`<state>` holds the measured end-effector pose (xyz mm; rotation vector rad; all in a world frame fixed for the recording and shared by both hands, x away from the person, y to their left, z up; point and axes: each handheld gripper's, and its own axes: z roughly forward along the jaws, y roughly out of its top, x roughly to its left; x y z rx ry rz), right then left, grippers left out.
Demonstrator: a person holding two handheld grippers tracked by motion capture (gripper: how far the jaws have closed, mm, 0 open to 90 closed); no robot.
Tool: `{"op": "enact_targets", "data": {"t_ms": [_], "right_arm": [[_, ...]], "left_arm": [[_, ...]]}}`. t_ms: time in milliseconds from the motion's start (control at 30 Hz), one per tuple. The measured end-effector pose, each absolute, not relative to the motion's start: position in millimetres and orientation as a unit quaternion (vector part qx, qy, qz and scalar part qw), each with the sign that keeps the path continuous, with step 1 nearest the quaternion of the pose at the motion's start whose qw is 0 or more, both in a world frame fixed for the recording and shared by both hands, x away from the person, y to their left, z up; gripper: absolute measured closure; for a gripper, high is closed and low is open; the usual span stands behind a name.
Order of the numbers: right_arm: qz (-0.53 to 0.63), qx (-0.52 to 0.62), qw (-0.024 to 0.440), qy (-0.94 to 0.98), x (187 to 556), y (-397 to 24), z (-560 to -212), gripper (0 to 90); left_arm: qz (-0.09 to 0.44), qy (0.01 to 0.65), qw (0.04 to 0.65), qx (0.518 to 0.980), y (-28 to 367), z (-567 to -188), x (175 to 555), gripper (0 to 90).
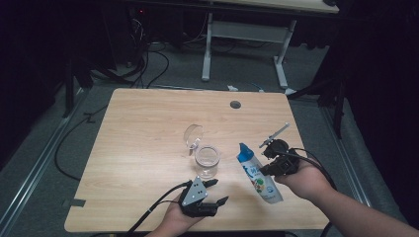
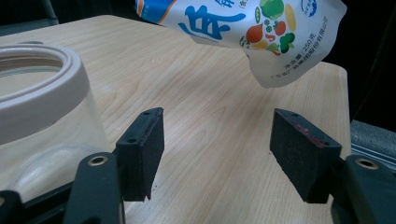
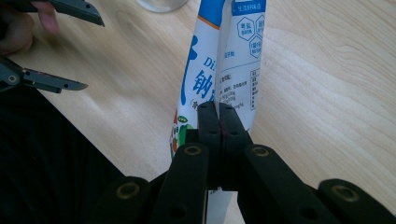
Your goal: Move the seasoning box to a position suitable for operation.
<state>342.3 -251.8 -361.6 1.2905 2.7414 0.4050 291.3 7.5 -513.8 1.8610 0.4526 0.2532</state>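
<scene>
A clear glass jar [image 1: 206, 160] stands mid-table with its round lid [image 1: 193, 136] swung open behind it. In the left gripper view the jar [image 2: 42, 93] rises just left of my jaws. My left gripper [image 1: 221, 190] sits near the front edge, open and empty [image 2: 217, 149], beside the jar. A white and blue pouch [image 1: 257, 174] hangs tilted above the table to the right. My right gripper [image 1: 265, 170] is shut on the pouch [image 3: 233, 56], pads pinching its flat side [image 3: 218, 122]. The pouch's bottom [image 2: 247, 28] hangs above and ahead of my left jaws.
The wooden table [image 1: 148, 128] has a round cable hole [image 1: 235, 104] near its far edge. Beyond it stands another desk on white legs [image 1: 206, 49], with cables on the floor. A thin rod [image 1: 274, 135] sticks out from the right gripper.
</scene>
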Motion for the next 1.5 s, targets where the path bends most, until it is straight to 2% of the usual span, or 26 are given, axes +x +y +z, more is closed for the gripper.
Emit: {"op": "enact_targets", "data": {"t_ms": [367, 867, 1500], "right_arm": [[0.124, 0.414, 0.036, 0.901, 348, -245, -362, 90.0], [0.131, 0.406, 0.041, 0.903, 352, -219, -347, 90.0], [0.145, 0.392, 0.039, 0.907, 344, -189, -334, 90.0]], "left_arm": [[0.114, 0.191, 0.571, 0.790, 5, -513, 292, 33.5], [0.097, 0.159, 0.581, 0.793, -26, -520, 290, 31.5], [0.101, 0.147, 0.595, 0.784, -34, -516, 288, 30.2]]}}
